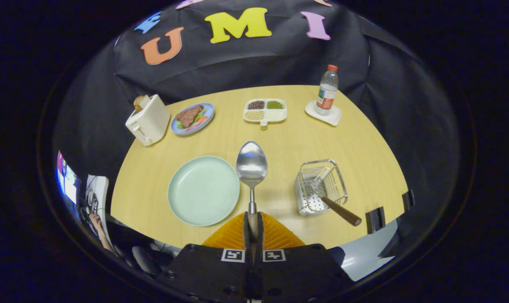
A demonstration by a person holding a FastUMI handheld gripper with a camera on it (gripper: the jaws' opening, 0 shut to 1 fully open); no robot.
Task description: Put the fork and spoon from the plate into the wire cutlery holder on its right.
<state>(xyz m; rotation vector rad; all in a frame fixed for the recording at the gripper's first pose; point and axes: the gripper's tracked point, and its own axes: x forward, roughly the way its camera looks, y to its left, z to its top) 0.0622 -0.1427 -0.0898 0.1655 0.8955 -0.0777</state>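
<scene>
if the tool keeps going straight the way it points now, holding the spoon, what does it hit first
The tool, shut on the spoon, points past the green plate toward the divided snack tray. That looks first in line, though height above the table is unclear.

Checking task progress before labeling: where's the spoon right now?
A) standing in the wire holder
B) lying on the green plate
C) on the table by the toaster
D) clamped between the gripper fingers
D: the gripper is shut on the handle of the spoon, whose bowl juts out ahead of the fingers, between the green plate and the wire holder, which already holds a wooden-handled utensil.
</scene>
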